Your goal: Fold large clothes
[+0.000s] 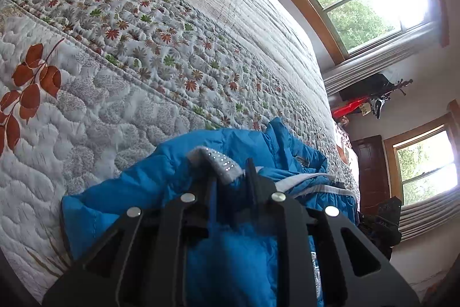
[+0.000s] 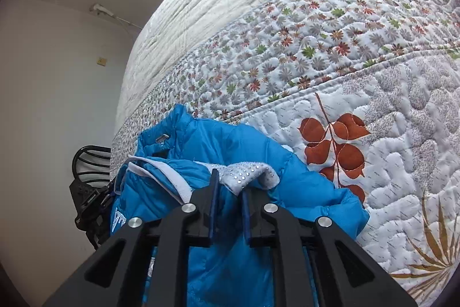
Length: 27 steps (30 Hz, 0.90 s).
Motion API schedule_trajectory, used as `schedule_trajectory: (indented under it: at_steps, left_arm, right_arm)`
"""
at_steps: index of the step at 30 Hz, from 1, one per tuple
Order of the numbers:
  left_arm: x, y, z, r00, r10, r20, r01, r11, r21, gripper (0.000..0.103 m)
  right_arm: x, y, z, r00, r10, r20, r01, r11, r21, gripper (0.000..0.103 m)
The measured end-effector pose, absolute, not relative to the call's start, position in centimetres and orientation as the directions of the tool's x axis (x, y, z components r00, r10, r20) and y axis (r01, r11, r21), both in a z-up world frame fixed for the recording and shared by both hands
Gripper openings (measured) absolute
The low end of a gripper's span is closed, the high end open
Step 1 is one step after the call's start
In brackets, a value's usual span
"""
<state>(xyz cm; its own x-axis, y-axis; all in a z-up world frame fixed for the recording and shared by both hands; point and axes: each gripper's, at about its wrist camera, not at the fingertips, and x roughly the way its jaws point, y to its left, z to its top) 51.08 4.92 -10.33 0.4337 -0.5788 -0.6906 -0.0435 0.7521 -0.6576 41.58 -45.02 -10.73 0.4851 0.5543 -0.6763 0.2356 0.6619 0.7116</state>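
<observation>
Found blue jacket crumpled on the quilt, by its near edge. Saw left gripper and right gripper each narrowly parted around a grey studded cuff; could not tell whether pinching. Judged best: lay both cuffs level on the quilt, sleeves flat, before letting go.

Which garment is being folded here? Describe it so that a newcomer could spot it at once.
Start from the bed's quilt, white with small flowers and rust-red leaves. On its near part lies a crumpled blue padded jacket. It is the only plain bright blue thing there, with a grey cuff dotted with shiny studs.
</observation>
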Motion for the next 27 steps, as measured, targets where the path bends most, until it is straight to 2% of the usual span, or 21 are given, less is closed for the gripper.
schedule_trajectory:
  at_steps: [2,3,5,6,8,11,14,17,19,20,21,22,23,25,27]
  left_arm:
    - [50.9,5.0,-9.6,0.418,-0.589,-0.691,-0.037,0.749,-0.662,0.022]
    - [50.7,5.2,-9.1,0.415,-0.6,-0.683,-0.029,0.742,-0.67,0.027]
    - [50.0,6.0,-7.6,0.438,-0.602,-0.667,-0.011,0.739,-0.674,0.047]
    - [49.3,6.6,-6.4,0.469,-0.588,-0.659,0.001,0.747,-0.665,0.069]
    - [47.9,7.5,-4.4,0.51,-0.586,-0.629,0.051,0.751,-0.658,0.073]
    - [45.4,8.3,-3.0,0.524,-0.558,-0.643,0.096,0.789,-0.607,0.073]
    - [43.2,8.0,-3.8,0.519,-0.452,-0.725,0.102,0.875,-0.473,0.074]
    - [41.1,7.3,-6.0,0.479,-0.413,-0.775,0.124,0.905,-0.406,0.074]
    - [40.2,6.8,-7.4,0.463,-0.408,-0.787,0.135,0.91,-0.392,0.07]
    - [39.7,6.4,-7.8,0.473,-0.386,-0.792,0.131,0.92,-0.371,0.064]
    - [39.4,6.3,-8.0,0.484,-0.368,-0.794,0.125,0.927,-0.353,0.049]
    - [39.1,6.0,-8.0,0.493,-0.36,-0.792,0.121,0.93,-0.347,0.038]
    - [38.8,5.9,-7.7,0.507,-0.354,-0.786,0.114,0.931,-0.346,0.033]
    - [38.4,5.8,-6.8,0.532,-0.347,-0.772,0.105,0.932,-0.347,0.019]
    - [38.0,6.1,-5.7,0.563,-0.358,-0.745,0.1,0.925,-0.368,0.014]
  right_arm:
    - [40.8,-45.2,-10.0,0.489,0.56,-0.668,0.212,0.667,0.714,0.022]
    - [40.3,-45.3,-9.5,0.492,0.566,-0.661,0.201,0.665,0.719,0.026]
    - [39.1,-45.4,-8.0,0.505,0.564,-0.654,0.175,0.675,0.717,0.033]
    - [38.3,-45.5,-7.1,0.516,0.544,-0.662,0.166,0.694,0.7,0.052]
    - [36.7,-45.5,-5.7,0.546,0.496,-0.675,0.139,0.741,0.657,0.076]
    - [34.5,-44.8,-5.2,0.538,0.477,-0.695,0.113,0.777,0.62,0.075]
    - [32.5,-43.9,-6.2,0.518,0.437,-0.736,0.106,0.821,0.561,0.075]
    - [31.2,-43.3,-7.8,0.504,0.45,-0.737,0.103,0.816,0.569,0.068]
    - [30.7,-42.9,-8.4,0.507,0.426,-0.749,0.109,0.83,0.546,0.055]
    - [30.5,-42.7,-8.4,0.515,0.398,-0.759,0.115,0.846,0.521,0.044]
    - [30.3,-42.5,-8.3,0.523,0.372,-0.767,0.122,0.858,0.5,0.031]
    - [30.2,-42.4,-8.1,0.528,0.356,-0.771,0.126,0.865,0.486,0.026]
    - [30.0,-42.3,-7.8,0.534,0.345,-0.772,0.129,0.869,0.478,0.018]
    - [29.6,-42.2,-6.9,0.55,0.341,-0.762,0.129,0.867,0.482,0.012]
    - [29.3,-42.4,-6.2,0.568,0.357,-0.741,0.126,0.853,0.507,0.007]
